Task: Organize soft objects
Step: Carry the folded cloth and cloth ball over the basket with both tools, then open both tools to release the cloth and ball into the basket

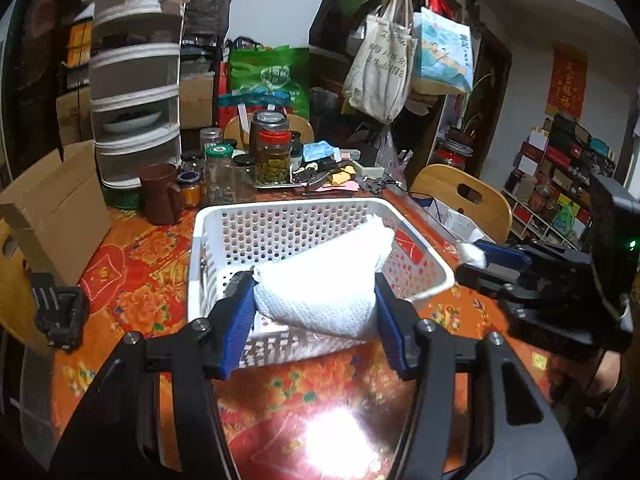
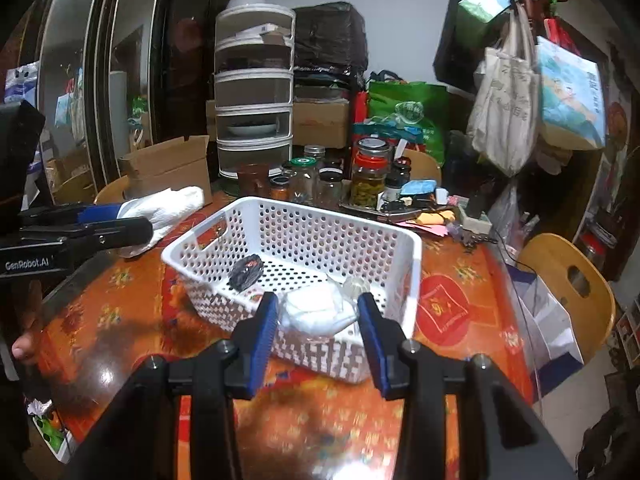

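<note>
A white perforated basket (image 1: 280, 224) stands on the orange flowered tablecloth; it also shows in the right wrist view (image 2: 304, 232). My left gripper (image 1: 316, 300) is shut on a folded white cloth (image 1: 324, 280) and holds it over the basket's near rim. The cloth also shows at left in the right wrist view (image 2: 164, 208). My right gripper (image 2: 318, 312) is shut on a white soft pack in clear wrap (image 2: 316, 312) above the basket's near corner. A small dark object (image 2: 246, 274) lies inside the basket.
Glass jars (image 1: 272, 152) and a brown mug (image 1: 160, 194) crowd the table behind the basket. A cardboard box (image 1: 52, 208) sits left, a white stacked container (image 1: 136, 92) behind it. A wooden chair (image 1: 464, 196) stands at the right. A black clip (image 1: 60, 312) lies near the left edge.
</note>
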Tool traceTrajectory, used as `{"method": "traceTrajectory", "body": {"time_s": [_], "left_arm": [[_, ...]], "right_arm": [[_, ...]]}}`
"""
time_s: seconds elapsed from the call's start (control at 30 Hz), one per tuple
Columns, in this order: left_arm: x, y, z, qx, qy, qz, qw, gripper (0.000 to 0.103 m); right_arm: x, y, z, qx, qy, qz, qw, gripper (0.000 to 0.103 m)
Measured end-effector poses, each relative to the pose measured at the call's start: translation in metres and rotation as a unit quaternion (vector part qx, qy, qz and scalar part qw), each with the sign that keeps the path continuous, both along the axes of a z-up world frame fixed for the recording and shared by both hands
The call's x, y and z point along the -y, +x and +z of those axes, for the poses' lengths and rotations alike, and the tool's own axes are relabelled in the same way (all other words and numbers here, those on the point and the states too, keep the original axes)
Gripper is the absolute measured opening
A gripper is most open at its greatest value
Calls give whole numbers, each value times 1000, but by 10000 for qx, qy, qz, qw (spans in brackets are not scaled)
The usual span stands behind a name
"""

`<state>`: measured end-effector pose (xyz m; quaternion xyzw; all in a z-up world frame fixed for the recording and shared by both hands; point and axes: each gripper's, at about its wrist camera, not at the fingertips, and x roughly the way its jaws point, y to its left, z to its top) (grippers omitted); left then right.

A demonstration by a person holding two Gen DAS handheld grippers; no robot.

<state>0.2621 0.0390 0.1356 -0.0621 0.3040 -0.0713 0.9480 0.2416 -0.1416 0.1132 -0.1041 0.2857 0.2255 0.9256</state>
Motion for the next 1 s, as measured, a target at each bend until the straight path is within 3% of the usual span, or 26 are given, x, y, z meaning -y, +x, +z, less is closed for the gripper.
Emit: {"method": "traceTrajectory", "body": {"time_s": [0.2,0.33,0.5,0.63,1.0], "left_arm": [[5,66,-16,-470,257,176,9984,53],[4,106,-38,-859,298,263,9955,53],[8,148,-73,-1277,629,426,9889,53],[10,170,-95,-1487,792,456,9846,53],[2,183,-125,-1788,823,435,9795,54]], "right_arm": [[-19,58,-12,-397,-201,-156,9989,40],[-28,90,-30,-666,-463,-302,9962,40],[-35,125,-57,-1125,-725,-430,9901,40],[-40,142,-76,-1390,-940,-510,9845,40],[-46,157,-95,-1684,-1081,-483,9786,40]]}}
